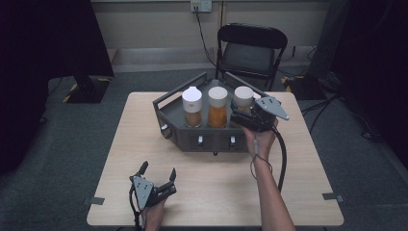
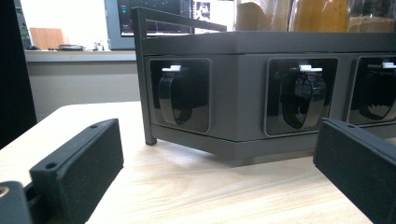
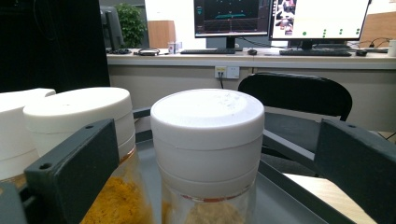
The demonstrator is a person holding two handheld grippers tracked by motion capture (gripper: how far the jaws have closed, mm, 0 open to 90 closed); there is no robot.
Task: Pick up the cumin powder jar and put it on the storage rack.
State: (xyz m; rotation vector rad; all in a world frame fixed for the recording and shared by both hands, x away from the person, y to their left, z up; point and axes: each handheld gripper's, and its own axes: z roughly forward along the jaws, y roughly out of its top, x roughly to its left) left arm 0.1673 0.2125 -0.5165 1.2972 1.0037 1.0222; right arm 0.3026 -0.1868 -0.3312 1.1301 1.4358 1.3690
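Note:
A dark grey rack stands at the middle back of the wooden table and holds three clear jars with white lids. The left jar and the middle jar hold orange-brown contents. My right gripper is at the right jar. In the right gripper view that right jar stands between the open jaws of my right gripper, untouched. My left gripper rests open near the table's front edge. In its own view, my left gripper faces the rack front with black levers.
A black folding chair stands behind the table. A dark stand base sits on the floor at the back left. Bare tabletop lies between the rack and my left gripper. Cables trail from both grippers.

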